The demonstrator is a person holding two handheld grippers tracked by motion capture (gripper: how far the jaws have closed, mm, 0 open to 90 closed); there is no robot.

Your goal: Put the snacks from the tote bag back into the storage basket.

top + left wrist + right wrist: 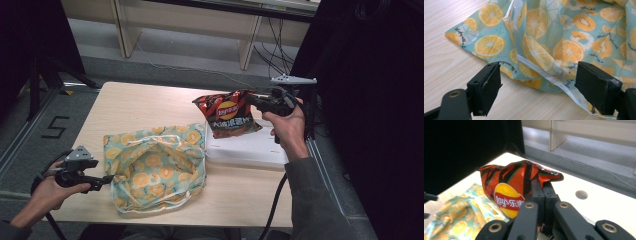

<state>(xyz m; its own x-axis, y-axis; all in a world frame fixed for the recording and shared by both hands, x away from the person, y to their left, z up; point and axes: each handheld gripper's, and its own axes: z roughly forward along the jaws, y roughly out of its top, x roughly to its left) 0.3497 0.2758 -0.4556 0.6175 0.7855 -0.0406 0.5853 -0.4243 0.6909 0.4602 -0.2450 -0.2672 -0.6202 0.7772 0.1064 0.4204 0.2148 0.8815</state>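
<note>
R gripper (541, 192) pinches chip bag (509, 182), btm hidden.

The chip bag (511, 187) hides the right gripper (541, 183) tips; its lower end is cut off.

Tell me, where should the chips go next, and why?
Probably a short carry over toward the fruit-print bag, then down into its mouth. The right hand-held gripper is shut on the top edge of the chip bag, which hangs above the white tray. The left hand-held gripper sits at the bag's rim with jaws open around the fabric.
</note>
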